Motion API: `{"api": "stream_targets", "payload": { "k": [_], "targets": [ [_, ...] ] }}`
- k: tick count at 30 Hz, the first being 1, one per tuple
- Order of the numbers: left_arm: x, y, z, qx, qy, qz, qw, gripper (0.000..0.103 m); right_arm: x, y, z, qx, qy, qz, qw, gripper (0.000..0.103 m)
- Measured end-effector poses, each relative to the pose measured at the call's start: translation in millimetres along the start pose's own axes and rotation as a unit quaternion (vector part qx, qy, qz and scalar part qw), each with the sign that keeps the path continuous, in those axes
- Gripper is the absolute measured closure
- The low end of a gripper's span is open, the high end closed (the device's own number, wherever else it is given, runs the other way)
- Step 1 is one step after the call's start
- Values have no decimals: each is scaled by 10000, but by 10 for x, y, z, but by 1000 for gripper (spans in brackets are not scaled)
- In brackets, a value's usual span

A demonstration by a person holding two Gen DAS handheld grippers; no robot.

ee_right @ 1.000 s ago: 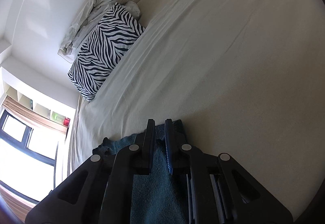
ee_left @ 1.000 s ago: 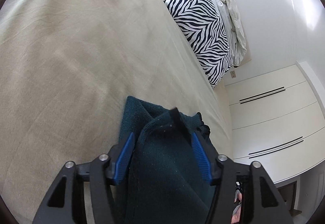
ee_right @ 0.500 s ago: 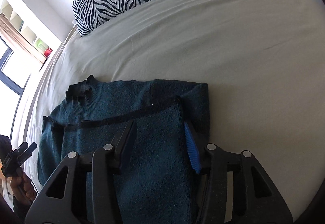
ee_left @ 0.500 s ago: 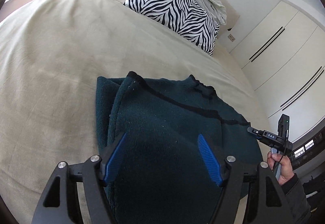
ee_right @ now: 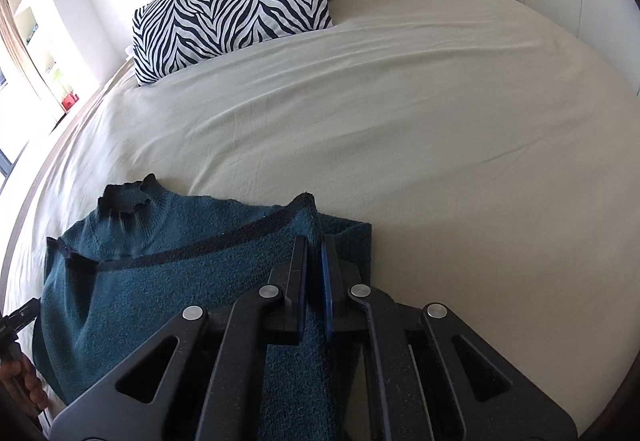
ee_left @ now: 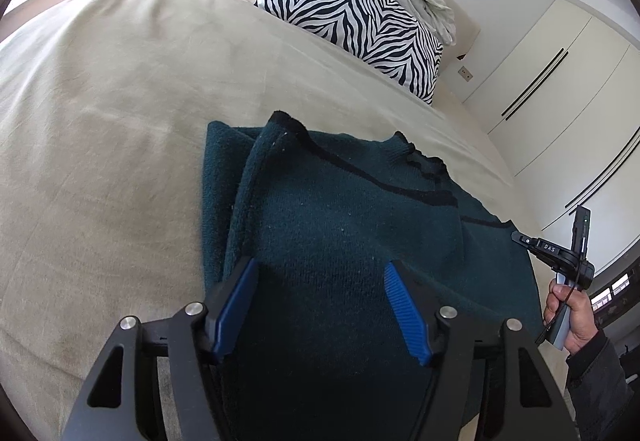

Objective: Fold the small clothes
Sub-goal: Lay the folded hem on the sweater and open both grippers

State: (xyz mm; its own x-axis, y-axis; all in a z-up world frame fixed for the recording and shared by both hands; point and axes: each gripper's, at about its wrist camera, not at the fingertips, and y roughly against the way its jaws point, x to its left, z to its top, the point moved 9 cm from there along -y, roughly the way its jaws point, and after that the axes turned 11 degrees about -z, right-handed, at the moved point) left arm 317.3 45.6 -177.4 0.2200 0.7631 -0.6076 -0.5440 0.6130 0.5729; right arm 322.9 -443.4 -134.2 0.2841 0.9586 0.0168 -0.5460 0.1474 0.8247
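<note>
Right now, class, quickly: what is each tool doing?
Left tool: open, over the green sweater, gripping nothing.
Right tool: shut on a fold of the sweater.

We see a dark teal sweater [ee_left: 340, 225] with black trim, beige bedsheet [ee_left: 120, 89], black-and-white zebra-striped pillow [ee_left: 360, 17], white wardrobe doors [ee_left: 560, 89]. Our left gripper [ee_left: 320, 277] and right gripper [ee_right: 315, 253] are black with blue finger pads [ee_left: 236, 305].

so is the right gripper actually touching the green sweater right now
Touching. The right wrist view shows the right gripper with its jaws nearly shut, pinching a raised fold of the sweater between them.
</note>
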Motion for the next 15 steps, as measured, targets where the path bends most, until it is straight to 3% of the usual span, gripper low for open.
{"api": "stream_targets", "payload": {
  "k": [5, 6, 8, 10, 11, 12, 15],
  "targets": [
    [-78, 114, 16, -8, -84, 92, 9999, 33, -61, -127, -46, 64, -353, 102, 9993, 94],
    [-109, 172, 53, -70, -133, 123, 9998, 31, -32, -84, -48, 41, -286, 78, 9996, 88],
    [-135, 308, 199, -340, -283, 314, 9985, 15, 21, 54, -54, -71, -141, 104, 9998, 76],
    [-123, 373, 375, -508, -308, 385, 9975, 12, 49, 254, -42, -333, -184, 239, 9990, 61],
    [-93, 362, 466, -503, -267, 420, 9975, 12, 39, 344, -36, -477, -247, 289, 9981, 44],
    [-65, 334, 547, -483, -252, 462, 9974, 12, 41, 441, -30, -619, -311, 355, 9970, 38],
    [11, 175, 717, -272, -284, 571, 9976, 23, 104, 583, -74, -654, -290, 691, 9950, 38]
  ]
}}
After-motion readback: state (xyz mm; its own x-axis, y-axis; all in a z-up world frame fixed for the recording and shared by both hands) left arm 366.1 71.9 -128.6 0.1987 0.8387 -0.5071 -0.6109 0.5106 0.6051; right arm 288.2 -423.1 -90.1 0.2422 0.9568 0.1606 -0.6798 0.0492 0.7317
